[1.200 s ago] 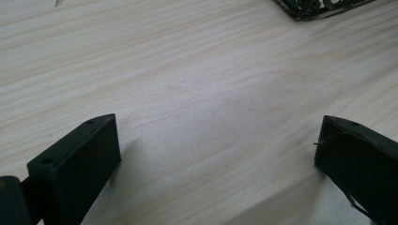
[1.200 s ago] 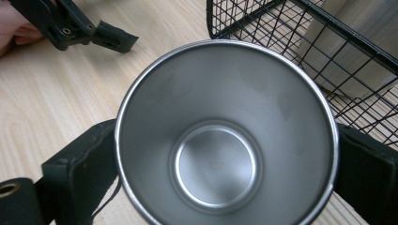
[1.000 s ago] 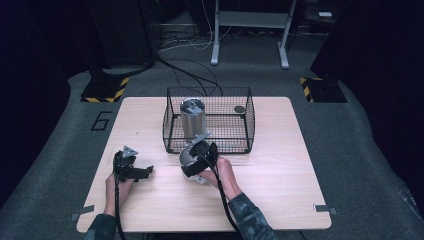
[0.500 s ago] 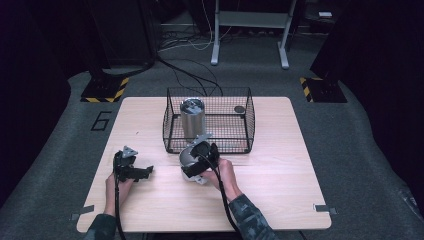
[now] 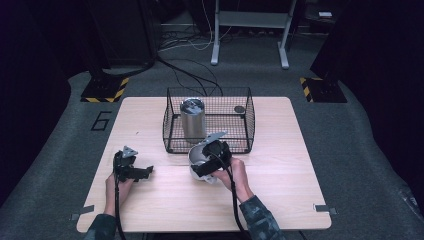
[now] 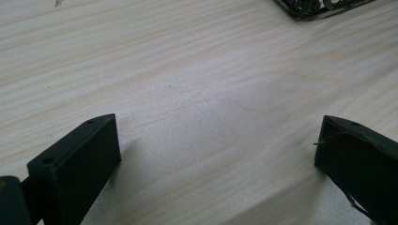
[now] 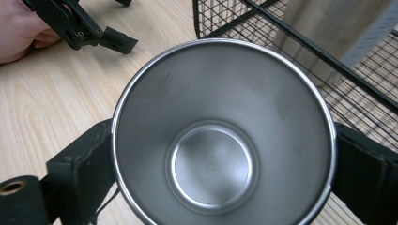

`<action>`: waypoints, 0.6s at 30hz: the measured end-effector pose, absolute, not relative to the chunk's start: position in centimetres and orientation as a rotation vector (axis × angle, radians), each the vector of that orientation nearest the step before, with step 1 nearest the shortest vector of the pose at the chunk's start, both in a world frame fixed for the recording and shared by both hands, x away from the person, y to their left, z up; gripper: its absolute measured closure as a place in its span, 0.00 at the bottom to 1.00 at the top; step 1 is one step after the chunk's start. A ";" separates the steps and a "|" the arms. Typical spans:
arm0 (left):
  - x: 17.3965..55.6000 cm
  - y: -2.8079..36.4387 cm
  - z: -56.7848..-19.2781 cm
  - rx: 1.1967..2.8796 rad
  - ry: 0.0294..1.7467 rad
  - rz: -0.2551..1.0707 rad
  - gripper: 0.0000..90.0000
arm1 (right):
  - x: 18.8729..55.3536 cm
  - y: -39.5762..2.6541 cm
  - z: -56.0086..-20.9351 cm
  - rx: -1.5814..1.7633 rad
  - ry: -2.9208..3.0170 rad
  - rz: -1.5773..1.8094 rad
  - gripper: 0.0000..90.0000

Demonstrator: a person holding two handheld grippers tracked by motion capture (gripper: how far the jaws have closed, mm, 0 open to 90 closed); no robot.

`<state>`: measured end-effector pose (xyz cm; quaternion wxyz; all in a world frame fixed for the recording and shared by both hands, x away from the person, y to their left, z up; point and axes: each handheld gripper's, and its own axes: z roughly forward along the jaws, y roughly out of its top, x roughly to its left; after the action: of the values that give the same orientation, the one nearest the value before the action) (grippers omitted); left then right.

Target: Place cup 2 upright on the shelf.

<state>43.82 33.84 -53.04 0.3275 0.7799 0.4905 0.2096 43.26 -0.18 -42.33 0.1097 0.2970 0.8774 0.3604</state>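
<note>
Nothing much has moved since before: the right gripper (image 5: 202, 167) stays clamped on the steel cup (image 7: 220, 154) just below the wire basket (image 5: 250, 120) in mid-frame, while the left gripper (image 5: 142, 171) rests apart, empty, at lower left on the counter (image 5: 280, 165).

Shiny steel cup (image 7: 220, 154): lower rim cut off by the bottom edge of the right gripper view, outer wall hidden. Black wire-mesh basket (image 6: 319, 5): only a corner inside the left gripper view's top edge. Small dark round object (image 5: 239, 108) in the basket, too small to identify.
</note>
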 end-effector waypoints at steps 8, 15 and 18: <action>43.8 33.8 -53.0 2.043 1.284 0.549 0.00 | 43.1 -2.8 -41.3 0.930 2.545 1.060 0.06; 43.8 33.8 -53.0 2.042 1.284 0.549 0.00 | 43.1 -4.5 -40.5 0.955 2.522 1.055 0.06; 43.8 33.8 -53.0 2.041 1.285 0.549 0.00 | 43.1 -5.2 -40.0 0.975 2.522 1.053 0.06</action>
<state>43.82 33.83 -53.04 0.3276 0.7796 0.4908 0.2098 43.10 -5.22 -40.03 0.1198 0.3335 0.8629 0.3603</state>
